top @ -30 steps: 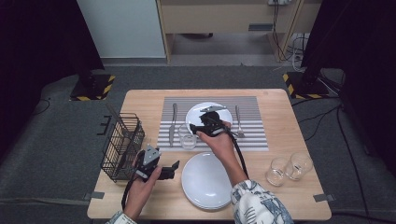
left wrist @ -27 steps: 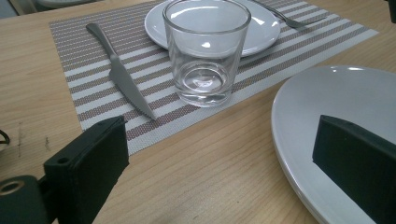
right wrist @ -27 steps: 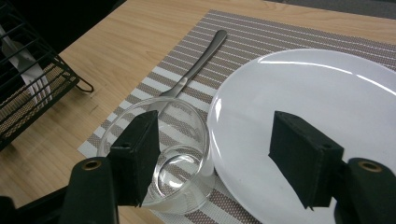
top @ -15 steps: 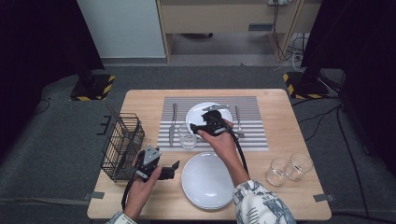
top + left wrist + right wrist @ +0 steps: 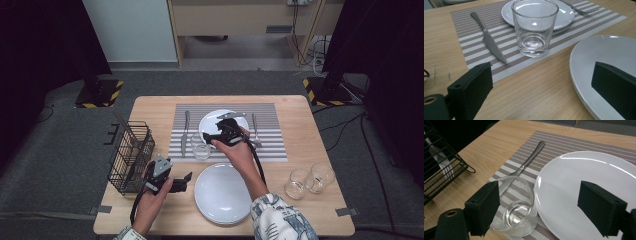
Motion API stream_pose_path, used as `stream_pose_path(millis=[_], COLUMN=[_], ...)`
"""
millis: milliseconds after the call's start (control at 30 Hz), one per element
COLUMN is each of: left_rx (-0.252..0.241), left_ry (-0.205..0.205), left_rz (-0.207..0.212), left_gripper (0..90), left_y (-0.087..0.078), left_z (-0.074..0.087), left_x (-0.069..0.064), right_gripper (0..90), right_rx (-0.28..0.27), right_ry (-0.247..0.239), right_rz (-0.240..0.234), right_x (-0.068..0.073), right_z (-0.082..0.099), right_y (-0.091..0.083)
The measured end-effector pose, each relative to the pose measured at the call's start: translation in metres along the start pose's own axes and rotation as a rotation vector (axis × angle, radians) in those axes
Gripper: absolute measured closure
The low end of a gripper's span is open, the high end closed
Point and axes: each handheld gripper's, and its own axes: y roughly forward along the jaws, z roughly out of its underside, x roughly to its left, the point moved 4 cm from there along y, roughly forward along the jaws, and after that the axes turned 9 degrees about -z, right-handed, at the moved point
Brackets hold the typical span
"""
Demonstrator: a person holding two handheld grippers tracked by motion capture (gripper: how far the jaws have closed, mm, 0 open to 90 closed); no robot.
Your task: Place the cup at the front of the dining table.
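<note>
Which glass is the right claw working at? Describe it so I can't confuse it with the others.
Find the striped placemat mid-table. The glass stands on its near edge, between the knife and the white plate there. Unlike the pair of glasses on bare wood at the right, it stands alone.

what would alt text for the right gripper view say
The right hand-held gripper hangs open, nothing between its jaws, over a clear glass and the white plate beside it on a striped placemat. A knife lies on the mat; a wire basket stands farther left.
</note>
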Motion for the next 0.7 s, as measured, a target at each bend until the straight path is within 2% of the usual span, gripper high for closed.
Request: stream_pose_path(millis=[367,700], left_rx=[0.001,0.002], left_ry=[0.001,0.001], left_rz=[0.0,0.0], left_gripper=[3.1,3.1], left_y=[0.0,0.0], left_z=[0.0,0.0], left_x=[0.0,0.0], right_gripper=[8.7,7.3], right_rx=[-0.026,-0.06], right_ry=[-0.003,-0.011], right_rz=[-0.005,0.005], right_x=[0.002,0.001], right_z=[-0.002,-0.005], right_y=[-0.005,-0.015])
